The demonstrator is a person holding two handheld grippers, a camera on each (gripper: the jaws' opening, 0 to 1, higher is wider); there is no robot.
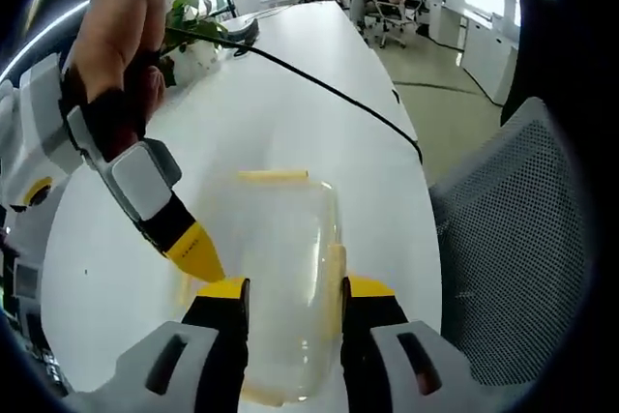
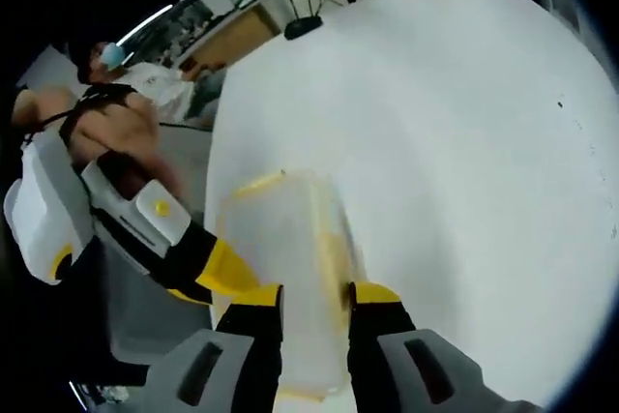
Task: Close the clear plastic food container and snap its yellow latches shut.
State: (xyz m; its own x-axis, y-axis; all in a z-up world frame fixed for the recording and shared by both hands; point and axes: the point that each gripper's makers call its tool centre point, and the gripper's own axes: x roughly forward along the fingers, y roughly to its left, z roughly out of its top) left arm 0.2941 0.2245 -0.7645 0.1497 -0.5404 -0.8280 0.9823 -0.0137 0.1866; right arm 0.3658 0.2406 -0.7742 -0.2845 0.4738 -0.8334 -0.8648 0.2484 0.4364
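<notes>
Both jaws of the left gripper stood partly open astride one end of the clear plastic food container, one yellow tip on each side of its lid; whether they pressed the plastic could not be told. A yellow latch lay along the container's far edge, ahead of the jaws, and another ran just inside the right jaw. From the left of that view the right gripper reached in, its yellow tip touching the container's side beside the left jaw.

In the right gripper view, the right gripper's jaws likewise straddled the container, partly open, grip uncertain. The left gripper came in just left of them. The container rested on a white table, with a black cable trailing beyond the jaws.
</notes>
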